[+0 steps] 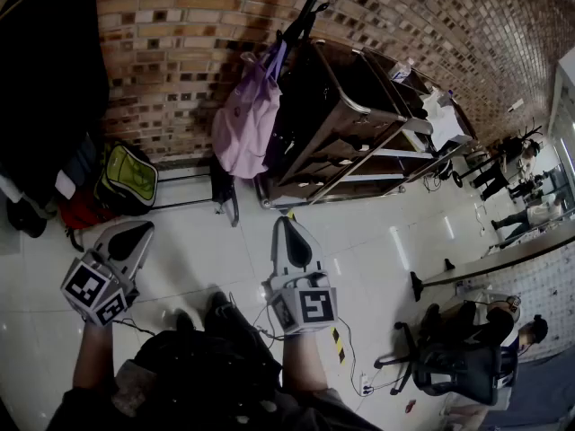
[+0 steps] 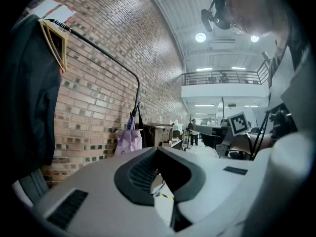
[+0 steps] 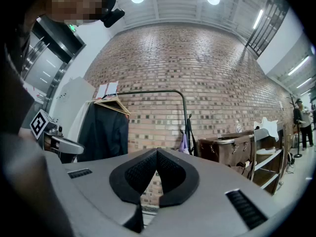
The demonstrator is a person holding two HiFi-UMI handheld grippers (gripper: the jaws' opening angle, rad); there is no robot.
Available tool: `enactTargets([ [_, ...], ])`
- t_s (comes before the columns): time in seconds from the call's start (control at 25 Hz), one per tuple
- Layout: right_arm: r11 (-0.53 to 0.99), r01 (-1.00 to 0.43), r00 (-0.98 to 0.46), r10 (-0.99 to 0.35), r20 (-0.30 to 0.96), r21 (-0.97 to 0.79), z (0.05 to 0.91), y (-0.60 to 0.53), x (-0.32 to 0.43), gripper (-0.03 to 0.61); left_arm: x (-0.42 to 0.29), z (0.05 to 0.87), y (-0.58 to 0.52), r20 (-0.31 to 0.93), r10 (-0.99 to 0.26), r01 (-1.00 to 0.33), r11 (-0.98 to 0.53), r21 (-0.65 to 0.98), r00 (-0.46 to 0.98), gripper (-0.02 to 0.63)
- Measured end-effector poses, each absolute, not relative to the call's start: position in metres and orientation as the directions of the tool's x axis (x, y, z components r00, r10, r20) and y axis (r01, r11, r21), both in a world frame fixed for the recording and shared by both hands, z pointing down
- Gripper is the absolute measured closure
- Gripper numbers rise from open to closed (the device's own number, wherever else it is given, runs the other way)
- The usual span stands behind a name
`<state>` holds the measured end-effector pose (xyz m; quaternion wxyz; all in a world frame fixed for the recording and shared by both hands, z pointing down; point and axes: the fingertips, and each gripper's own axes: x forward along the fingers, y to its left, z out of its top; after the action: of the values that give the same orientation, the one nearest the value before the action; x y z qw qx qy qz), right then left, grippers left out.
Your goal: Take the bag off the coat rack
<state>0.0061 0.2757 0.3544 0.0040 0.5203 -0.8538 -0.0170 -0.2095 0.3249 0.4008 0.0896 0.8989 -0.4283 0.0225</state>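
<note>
The soft lilac fabric bag [image 1: 244, 119] hangs long-axis down from the end of the black metal coat rack [image 3: 148, 92] against the brick wall [image 1: 180, 25], well ahead of 2 empty grippers with jaws closed, the right gripper [image 1: 286, 227] lined up nearer than the left gripper [image 1: 135, 233].

No words, brand names or numbers can be read anywhere. The cube on the left gripper [image 1: 142, 230] and the cube on the right gripper [image 1: 286, 223] bear only black-and-white square marker patterns, not letters. Two paper sheets [image 2: 49, 6] on the brick wall [image 2: 98, 98], just above the coat rack [image 2: 113, 63], show as pale patches, one white and one pinkish; any print on them is too small to tell. A short yellow-and-black striped strip [image 1: 337, 339] on the floor [image 1: 377, 241] carries no writing.
</note>
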Motion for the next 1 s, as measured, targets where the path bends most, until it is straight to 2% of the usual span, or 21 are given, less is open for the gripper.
enactTargets([
  [0.32, 0.455, -0.890, -0.454, -0.890, -0.042, -0.022, 0.375, 0.225, 0.030, 0.571, -0.197, 0.413, 0.280, 0.123, -0.783, -0.792, -0.596, 0.133, 0.610, 0.600],
  [0.52, 0.478, -0.878, -0.477, -0.876, -0.072, 0.000, 0.378, 0.165, 0.049, 0.571, -0.182, 0.413, 0.224, 0.104, -0.805, -0.811, -0.574, 0.115, 0.584, 0.600],
  [1.0, 0.475, -0.876, -0.460, -0.875, -0.153, -0.086, 0.366, 0.028, 0.099, 0.571, -0.144, 0.395, 0.094, 0.052, -0.831, -0.832, -0.552, 0.057, 0.555, 0.599],
])
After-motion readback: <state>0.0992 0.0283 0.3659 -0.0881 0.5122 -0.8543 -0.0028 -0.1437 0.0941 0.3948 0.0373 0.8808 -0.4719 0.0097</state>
